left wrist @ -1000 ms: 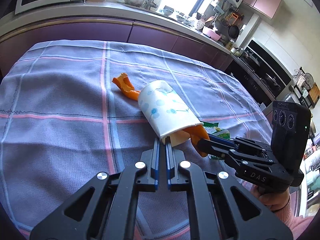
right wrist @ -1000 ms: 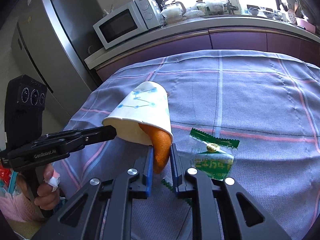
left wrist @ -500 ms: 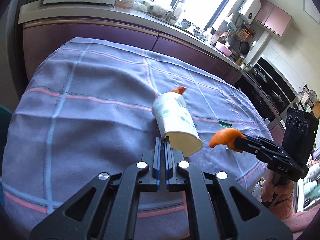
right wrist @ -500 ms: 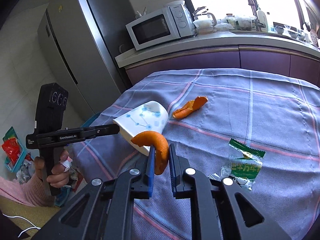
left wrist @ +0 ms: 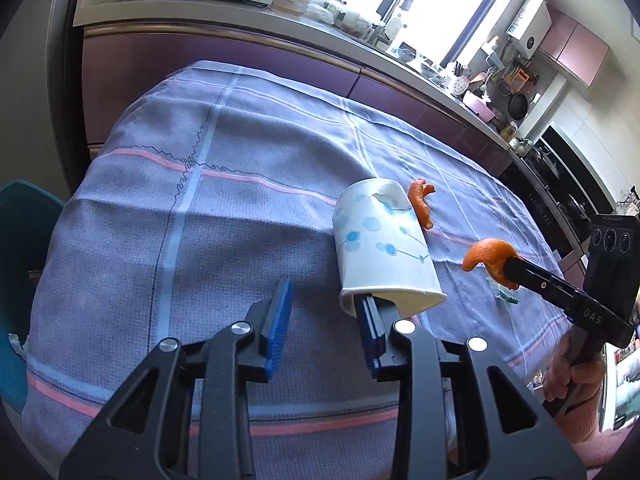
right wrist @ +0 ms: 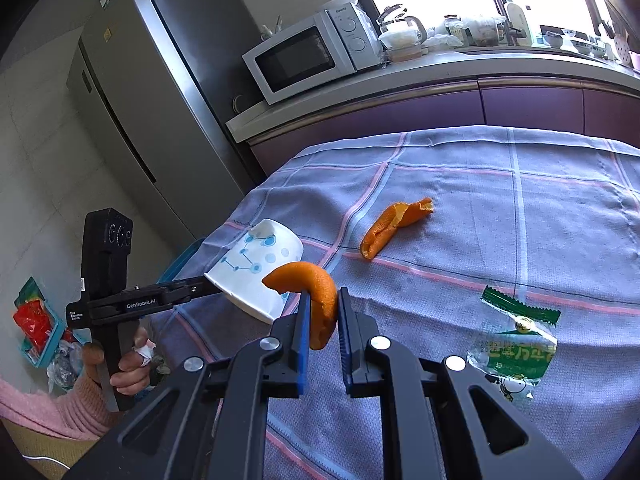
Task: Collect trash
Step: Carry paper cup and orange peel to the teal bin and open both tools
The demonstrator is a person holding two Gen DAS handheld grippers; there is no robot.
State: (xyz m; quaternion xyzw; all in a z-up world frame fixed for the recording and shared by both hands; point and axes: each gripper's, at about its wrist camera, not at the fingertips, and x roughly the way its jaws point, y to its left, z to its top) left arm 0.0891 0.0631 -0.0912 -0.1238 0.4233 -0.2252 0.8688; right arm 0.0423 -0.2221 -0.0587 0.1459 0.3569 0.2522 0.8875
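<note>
A white paper cup point(left wrist: 382, 248) with blue dots hangs tilted on the right finger of my left gripper point(left wrist: 326, 312), whose jaws stand open; that finger sits inside the cup's rim. The cup also shows in the right wrist view point(right wrist: 258, 270). My right gripper point(right wrist: 322, 312) is shut on a curled orange peel point(right wrist: 316, 292), held in the air beside the cup; it shows in the left wrist view point(left wrist: 490, 256). A second orange peel point(right wrist: 394, 222) lies on the checked tablecloth point(right wrist: 500, 208). A green plastic wrapper point(right wrist: 516, 344) lies at the right.
A blue bin point(left wrist: 20, 248) stands off the table's left edge. A blue basket of rubbish point(right wrist: 38, 324) sits on the floor. A purple counter with a microwave point(right wrist: 312, 54) runs behind the table, and a fridge point(right wrist: 160, 88) stands to its left.
My left gripper's jaws have opened and the cup now hangs on one finger. Both grippers have moved back toward the table's left edge. The right still holds the peel.
</note>
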